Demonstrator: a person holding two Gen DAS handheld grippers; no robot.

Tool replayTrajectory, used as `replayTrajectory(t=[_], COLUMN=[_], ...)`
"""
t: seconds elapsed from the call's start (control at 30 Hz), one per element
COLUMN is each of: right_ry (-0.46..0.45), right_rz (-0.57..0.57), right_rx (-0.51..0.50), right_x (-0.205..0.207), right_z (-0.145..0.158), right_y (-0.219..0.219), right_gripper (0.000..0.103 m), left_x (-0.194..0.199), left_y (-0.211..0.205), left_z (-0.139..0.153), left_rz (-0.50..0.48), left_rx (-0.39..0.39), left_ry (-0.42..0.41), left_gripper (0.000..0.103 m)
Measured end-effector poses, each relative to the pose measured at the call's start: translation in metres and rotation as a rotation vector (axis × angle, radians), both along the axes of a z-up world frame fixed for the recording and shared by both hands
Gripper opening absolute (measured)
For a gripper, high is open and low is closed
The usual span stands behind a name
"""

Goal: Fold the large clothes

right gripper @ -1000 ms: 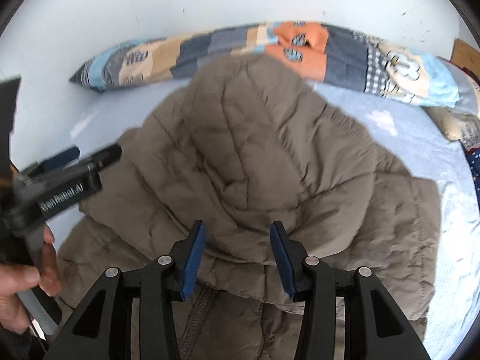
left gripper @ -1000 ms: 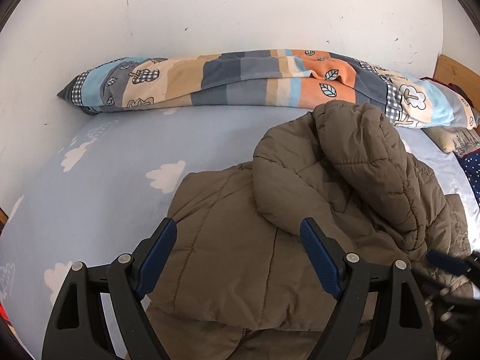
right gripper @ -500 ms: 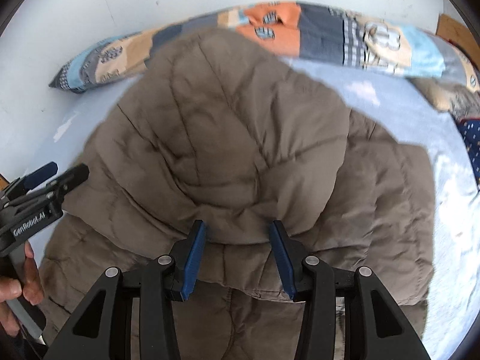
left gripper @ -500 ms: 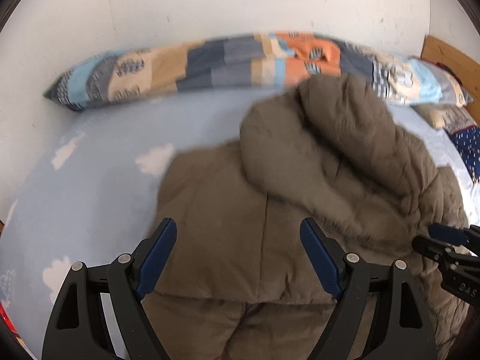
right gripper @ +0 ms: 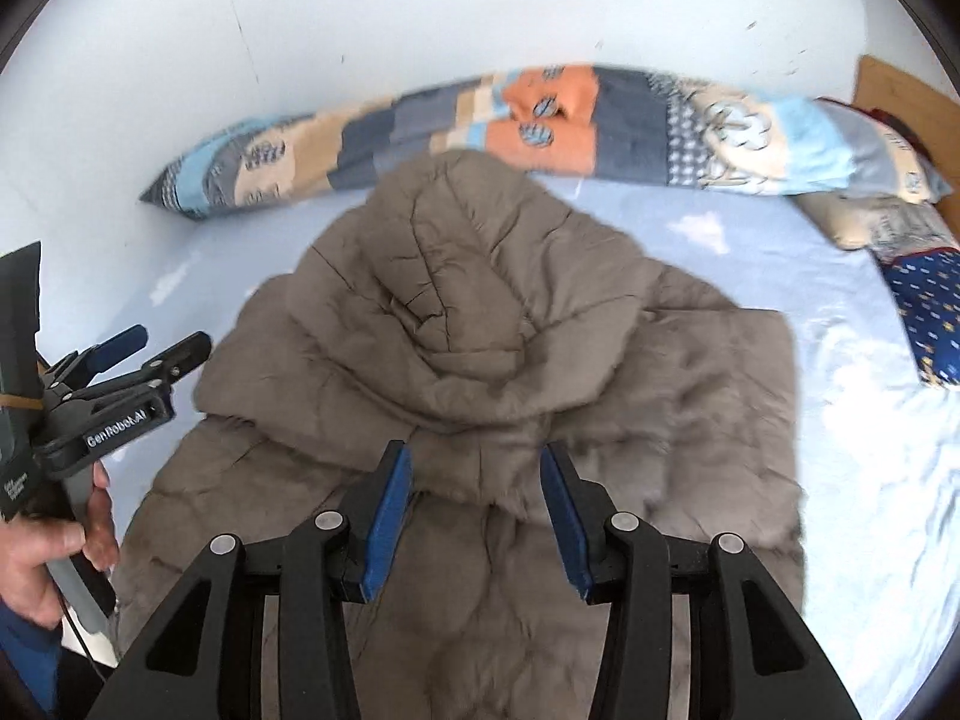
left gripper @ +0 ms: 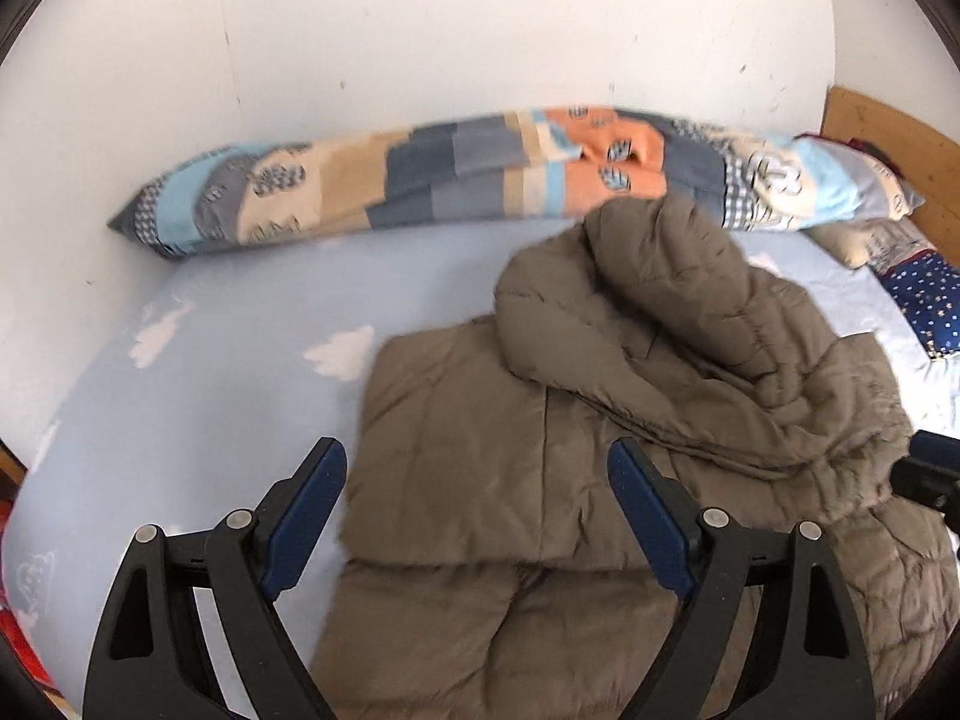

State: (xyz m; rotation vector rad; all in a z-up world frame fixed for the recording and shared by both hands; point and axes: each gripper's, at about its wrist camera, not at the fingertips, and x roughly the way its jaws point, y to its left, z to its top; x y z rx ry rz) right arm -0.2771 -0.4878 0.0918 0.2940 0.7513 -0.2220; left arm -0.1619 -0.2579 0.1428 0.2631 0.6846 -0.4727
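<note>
A brown quilted jacket [left gripper: 540,450] lies on the bed, its hooded upper part [left gripper: 660,288] folded over the body. My left gripper [left gripper: 476,456] hovers above the jacket's near left part. Its jaws are opening, and no cloth is between the pads. My right gripper [right gripper: 475,456] hangs over the middle of the jacket [right gripper: 480,312], just in front of the folded hood's edge. Its jaws stand partly apart and grip nothing. In the right wrist view a hand holds the left gripper [right gripper: 168,342] at the far left. A tip of the right gripper [left gripper: 924,468] shows at the left view's right edge.
The bed has a light blue sheet [left gripper: 228,360] with white clouds. A rolled patchwork quilt [left gripper: 450,180] lies along the white wall at the back. Pillows [left gripper: 924,294] and a wooden headboard [left gripper: 888,132] are at the right. The jacket's left side is near the bed's edge.
Both grippers have drawn back and risen from the jacket, which now looks smaller and farther. The left jaws stand slightly wider. The jacket lies as it did.
</note>
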Motion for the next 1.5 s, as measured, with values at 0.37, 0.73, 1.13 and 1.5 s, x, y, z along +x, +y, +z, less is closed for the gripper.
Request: replayTrajectory(t=[0.37,0.73,1.13,1.5], right_ry=[0.021,0.121,0.228,0.288], right_rz=[-0.043,-0.020,-0.003,0.003], right_rx=[0.087,0.126,0.132,0.035], right_x=[-0.116,-0.170,-0.176,-0.173], right_z=[-0.028,-0.072,-0.106,-0.125], right_y=[0.046,0.091,0.105,0.121], right_gripper=[0.049,0.049,0.050,0.072], left_x=[-0.097,-0.179,-0.185,-0.186], left_y=[0.070,0.112,0.130,0.133], left_z=[-0.007,-0.074,-0.106,-0.124], left_rz=[-0.027,-0.030,-0.019,-0.020], left_rx=[-0.007,0.074,0.141,0.155], left_ry=[0.039,0.227,0.278,0.268], left_gripper=[0.088,0.088,0.088,0.103])
